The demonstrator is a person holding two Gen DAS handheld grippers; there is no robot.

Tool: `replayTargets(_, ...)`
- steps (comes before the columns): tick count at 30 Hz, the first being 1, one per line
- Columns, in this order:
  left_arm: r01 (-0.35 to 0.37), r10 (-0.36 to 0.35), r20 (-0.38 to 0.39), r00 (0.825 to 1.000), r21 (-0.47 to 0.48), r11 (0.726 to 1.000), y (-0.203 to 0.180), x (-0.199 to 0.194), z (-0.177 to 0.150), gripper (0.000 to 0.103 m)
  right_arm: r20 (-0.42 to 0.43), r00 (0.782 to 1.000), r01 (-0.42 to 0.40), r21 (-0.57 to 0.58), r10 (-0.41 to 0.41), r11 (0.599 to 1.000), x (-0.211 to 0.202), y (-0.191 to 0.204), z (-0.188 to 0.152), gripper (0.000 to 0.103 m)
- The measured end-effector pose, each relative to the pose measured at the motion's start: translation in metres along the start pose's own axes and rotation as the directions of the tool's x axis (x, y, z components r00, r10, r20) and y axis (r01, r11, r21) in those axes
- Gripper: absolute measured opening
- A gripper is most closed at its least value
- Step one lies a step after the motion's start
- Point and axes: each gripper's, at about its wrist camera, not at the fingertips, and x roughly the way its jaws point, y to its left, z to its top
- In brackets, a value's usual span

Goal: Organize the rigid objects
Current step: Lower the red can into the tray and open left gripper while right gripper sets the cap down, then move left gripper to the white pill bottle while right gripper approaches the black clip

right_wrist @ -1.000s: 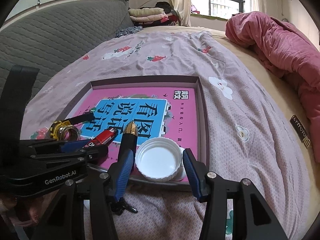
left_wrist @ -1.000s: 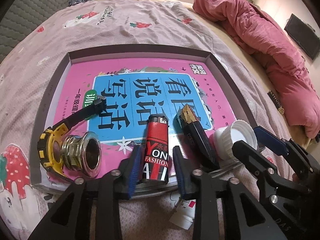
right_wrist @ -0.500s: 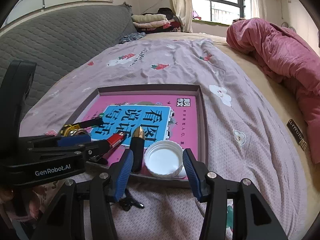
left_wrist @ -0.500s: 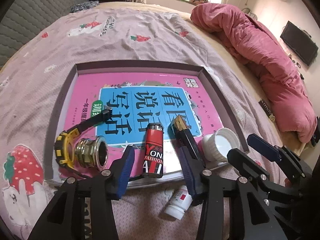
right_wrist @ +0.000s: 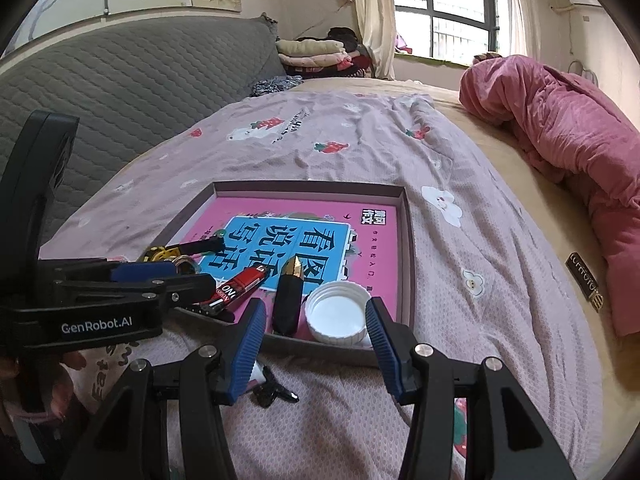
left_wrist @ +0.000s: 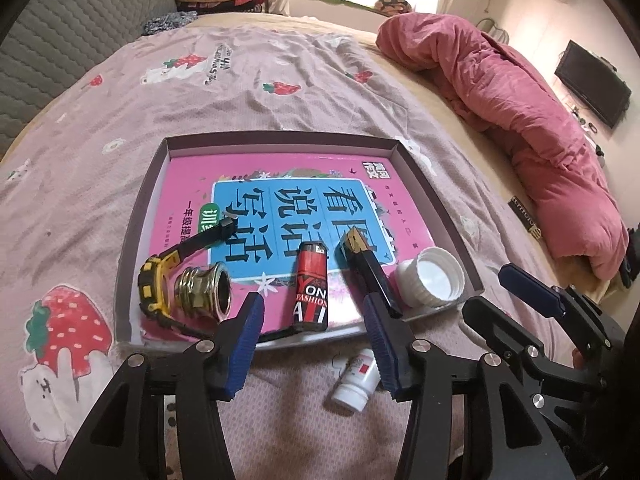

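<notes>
I've drawn both hand-held grippers back, jaws apart, empty; white bottle looks light, slick: grip mid-body

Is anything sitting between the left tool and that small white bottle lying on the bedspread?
Nothing visible. The small white bottle lies on the bedspread just outside the tray, below the open left tool, nearer its right finger. No object lies between them.
</notes>
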Motion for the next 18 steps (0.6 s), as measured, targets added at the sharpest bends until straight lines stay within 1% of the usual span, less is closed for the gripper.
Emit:
replayTargets(7, 0.009, -0.008, -0.019, 1.0, 0.029, 1.0, -0.003, -0.008, -0.014, 0.053, -0.023, 1.0, -0.012, -0.029, 0.011, 1.0, -0.006, 0.005, -0.013, 0.052)
replayTargets(13, 0.015, -0.011, -0.052, 0.999, 0.069, 0.998, -0.013, -0.006, -0.026, 0.053, -0.061, 0.998, -0.007, -0.05, 0.004, 0.999, -0.007, 0.008, -0.027, 0.052)
replayTargets(18, 0.016, -0.009, -0.081, 0.997, 0.084, 0.996, -0.016, -0.002, -0.034, 0.053, -0.086, 0.996, 0.0, -0.081, -0.007, 0.997, -0.008, 0.011, -0.038, 0.052)
